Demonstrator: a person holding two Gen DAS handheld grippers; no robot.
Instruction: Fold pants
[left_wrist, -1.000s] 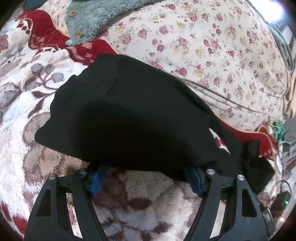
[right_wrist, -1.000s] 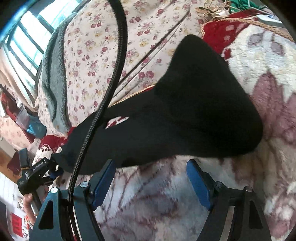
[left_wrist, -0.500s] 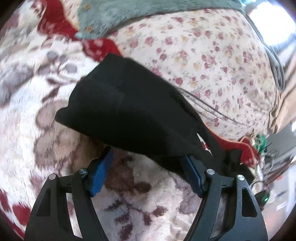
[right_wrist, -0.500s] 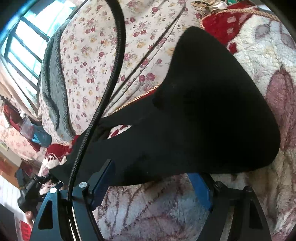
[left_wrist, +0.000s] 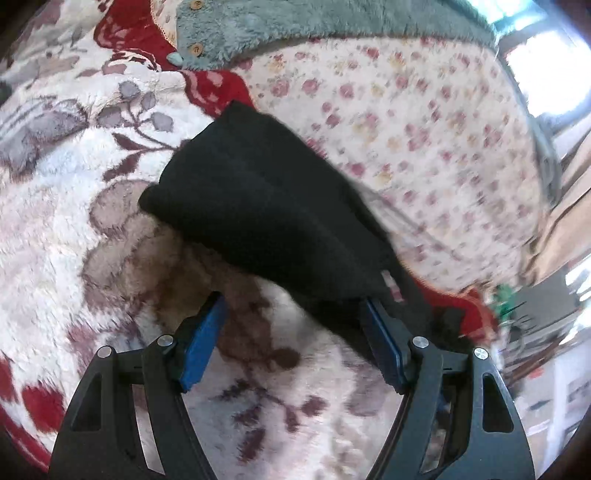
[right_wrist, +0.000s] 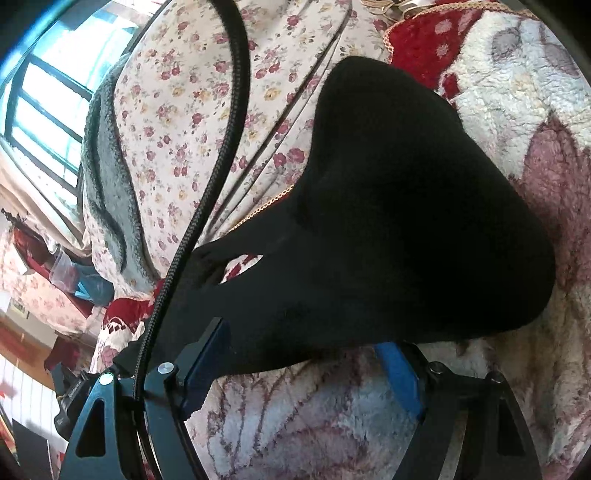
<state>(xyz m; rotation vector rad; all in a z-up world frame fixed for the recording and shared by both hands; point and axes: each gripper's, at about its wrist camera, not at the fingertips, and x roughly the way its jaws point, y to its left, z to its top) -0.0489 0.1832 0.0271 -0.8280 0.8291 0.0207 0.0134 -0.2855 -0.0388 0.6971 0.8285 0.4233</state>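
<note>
While the left wrist view has pulled back since 1 s ago, the left gripper (left_wrist: 291, 325) stands wide open, released, w/ the black pants (left_wrist: 266, 206) a compact folded bundle on the plush floral blanket (left_wrist: 55, 221). Right view: right gripper (right_wrist: 306, 350) open too but closer now, bundle edge (right_wrist: 388, 229) overlapping its pads, so prob. fold nearly done.

Bedroom; floral quilt (left_wrist: 424, 122), plush blanket (left_wrist: 66, 206)
</note>
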